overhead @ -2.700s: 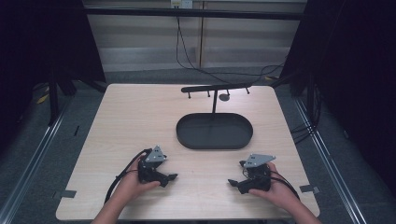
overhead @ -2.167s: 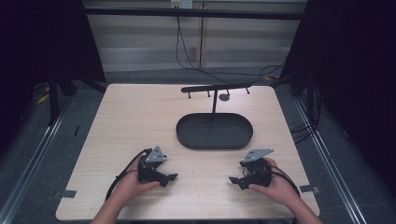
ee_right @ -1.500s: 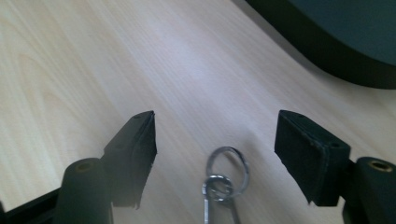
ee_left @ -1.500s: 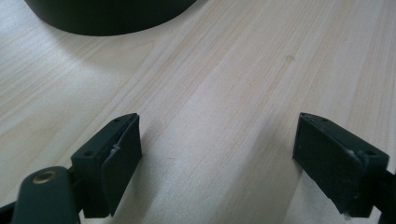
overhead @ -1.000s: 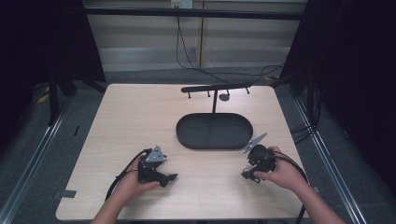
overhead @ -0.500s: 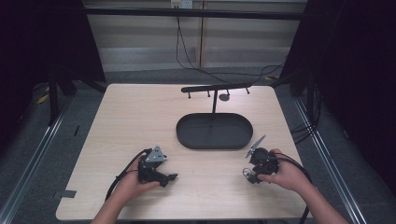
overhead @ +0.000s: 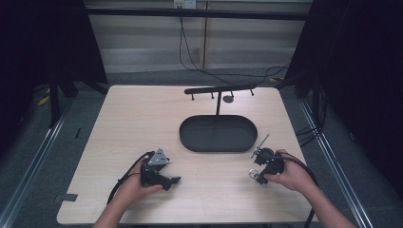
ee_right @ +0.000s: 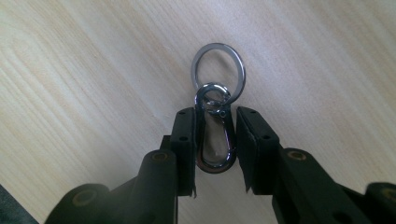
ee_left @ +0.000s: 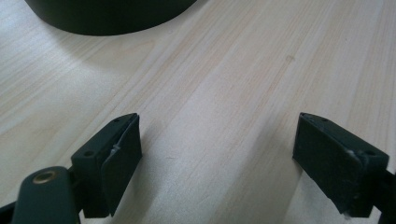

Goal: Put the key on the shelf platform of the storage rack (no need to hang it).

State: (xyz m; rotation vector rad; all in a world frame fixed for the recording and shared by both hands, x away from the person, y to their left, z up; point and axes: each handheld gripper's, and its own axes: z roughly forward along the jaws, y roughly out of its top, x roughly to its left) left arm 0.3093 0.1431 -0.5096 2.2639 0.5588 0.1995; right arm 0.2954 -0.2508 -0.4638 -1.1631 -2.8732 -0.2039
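1. Your right tongs [ee_right: 215, 147] have just been closing and now pinch the metal snap hook [ee_right: 214, 135], which lies on the tabletop [overhead: 142, 118] with its key ring [ee_right: 218, 70] beyond the tips.
2. Your left tongs [ee_left: 219, 163] rest wide, holding nothing.
3. This looks like the pick-up step; next, lift it toward the hanger stand [overhead: 221, 90] over the black tray [overhead: 190, 137], probably keeping the ring free.

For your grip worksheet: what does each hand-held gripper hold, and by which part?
The right hand-held gripper is shut on the snap hook, pads on its long sides, key ring free. The left hand-held gripper is open, holding nothing.
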